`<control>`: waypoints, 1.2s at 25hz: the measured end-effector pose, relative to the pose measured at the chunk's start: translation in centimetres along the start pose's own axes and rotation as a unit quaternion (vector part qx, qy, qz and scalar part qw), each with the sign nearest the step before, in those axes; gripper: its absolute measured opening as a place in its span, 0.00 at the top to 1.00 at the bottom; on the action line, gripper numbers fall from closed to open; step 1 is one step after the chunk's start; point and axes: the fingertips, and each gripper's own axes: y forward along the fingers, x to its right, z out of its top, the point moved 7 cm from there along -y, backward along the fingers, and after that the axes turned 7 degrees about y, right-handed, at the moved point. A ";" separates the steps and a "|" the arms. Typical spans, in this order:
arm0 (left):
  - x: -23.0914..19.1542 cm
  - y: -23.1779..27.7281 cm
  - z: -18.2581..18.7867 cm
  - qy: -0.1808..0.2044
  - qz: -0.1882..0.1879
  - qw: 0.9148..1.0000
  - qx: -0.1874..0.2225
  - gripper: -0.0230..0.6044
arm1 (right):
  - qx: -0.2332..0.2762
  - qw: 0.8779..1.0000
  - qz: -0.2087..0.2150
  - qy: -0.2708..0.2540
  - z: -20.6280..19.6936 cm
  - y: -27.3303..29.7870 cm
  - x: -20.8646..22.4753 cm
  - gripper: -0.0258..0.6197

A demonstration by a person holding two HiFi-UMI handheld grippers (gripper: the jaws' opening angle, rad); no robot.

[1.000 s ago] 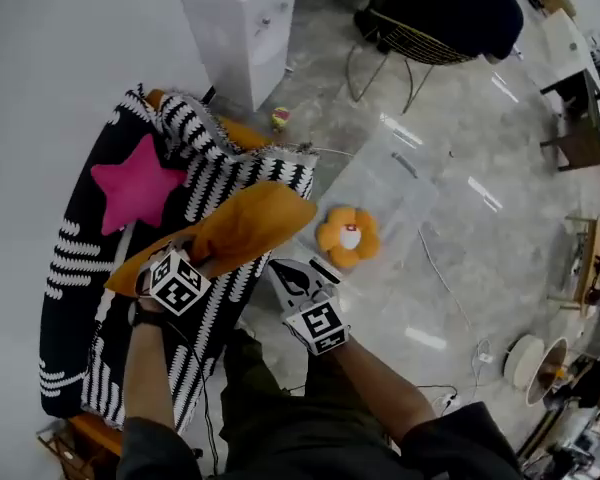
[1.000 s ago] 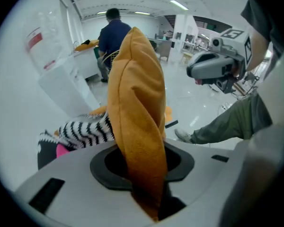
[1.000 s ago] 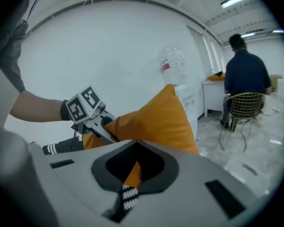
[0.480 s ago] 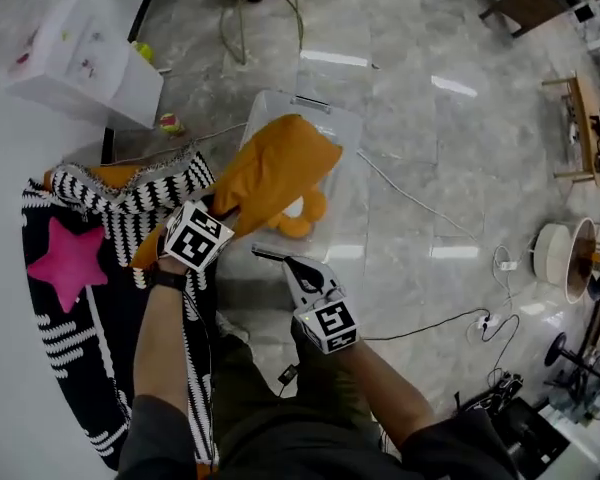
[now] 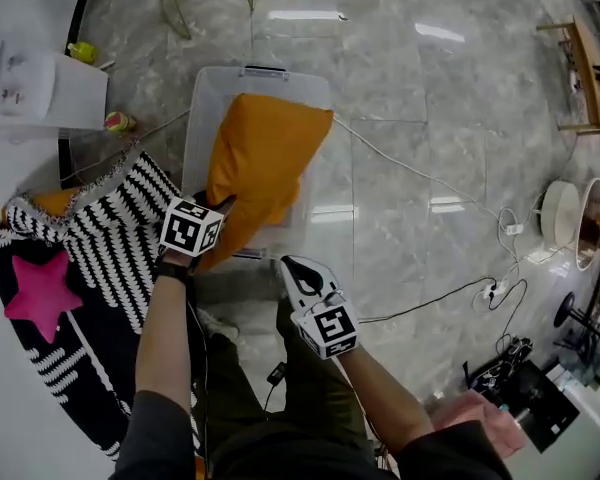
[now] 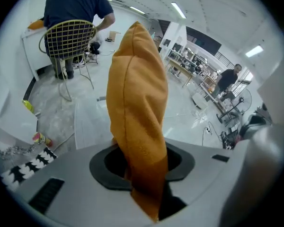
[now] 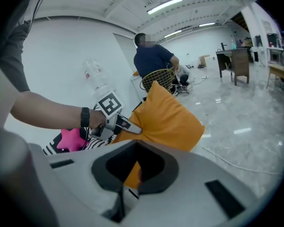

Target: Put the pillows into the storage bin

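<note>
My left gripper [image 5: 223, 209] is shut on a corner of an orange pillow [image 5: 261, 163], which hangs over the clear storage bin [image 5: 262, 71] and hides most of its inside. In the left gripper view the pillow [image 6: 137, 103] rises up from between the jaws of that gripper [image 6: 144, 176]. My right gripper [image 5: 293, 267] is shut and holds nothing, just in front of the bin's near wall. From the right gripper view the pillow [image 7: 173, 119] and the left gripper [image 7: 128, 126] lie ahead. A black-and-white striped pillow [image 5: 95, 258] with a pink star [image 5: 38, 293] lies to the left.
A white cabinet [image 5: 40, 78] stands at the far left beside a small toy [image 5: 115, 121]. A cable [image 5: 430, 183] runs across the tiled floor right of the bin. A person [image 6: 75, 8] sits on a wire chair beyond the bin. Stands and gear [image 5: 565, 218] crowd the right edge.
The left gripper has carried the orange pillow from above the striped pillow to over the bin. The flower-shaped cushion in the bin is now hidden. The right gripper stays shut nearby.
</note>
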 end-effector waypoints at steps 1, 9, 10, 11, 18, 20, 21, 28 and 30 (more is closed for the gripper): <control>-0.6 1.5 -0.7 -0.005 -0.001 1.000 -0.005 0.74 | -0.004 1.000 -0.002 0.005 -0.8 0.7 0.8 0.96; -5.2 10.1 -6.3 -0.012 0.018 0.999 -0.038 0.71 | -0.037 0.999 -0.022 0.026 -6.2 6.9 5.7 0.96; -5.7 10.9 -6.9 -0.021 0.024 0.999 -0.029 0.70 | -0.041 0.999 -0.022 0.026 -6.7 7.5 6.0 0.96; -6.1 11.6 -7.1 -0.031 0.034 0.999 -0.017 0.69 | -0.044 0.998 -0.022 0.027 -7.2 8.1 6.3 0.96; -8.8 13.7 -6.1 -0.015 0.163 0.986 0.026 0.40 | -0.064 0.997 -0.011 0.035 -8.8 10.6 7.9 0.96; -8.9 12.8 -6.5 -0.020 0.179 0.983 0.026 0.39 | -0.069 0.997 -0.006 0.034 -8.7 10.7 8.2 0.96; -8.6 12.3 -6.8 -0.024 0.178 0.984 0.022 0.38 | -0.071 0.997 -0.004 0.032 -8.4 10.7 8.2 0.96; -5.3 6.3 -10.2 -0.062 0.167 0.984 -0.019 0.38 | -0.073 0.997 0.022 -0.003 -3.4 10.1 7.0 0.96; -4.8 3.4 -10.7 -0.078 0.178 0.981 -0.018 0.38 | -0.074 0.996 0.037 -0.020 -1.6 10.1 5.7 0.96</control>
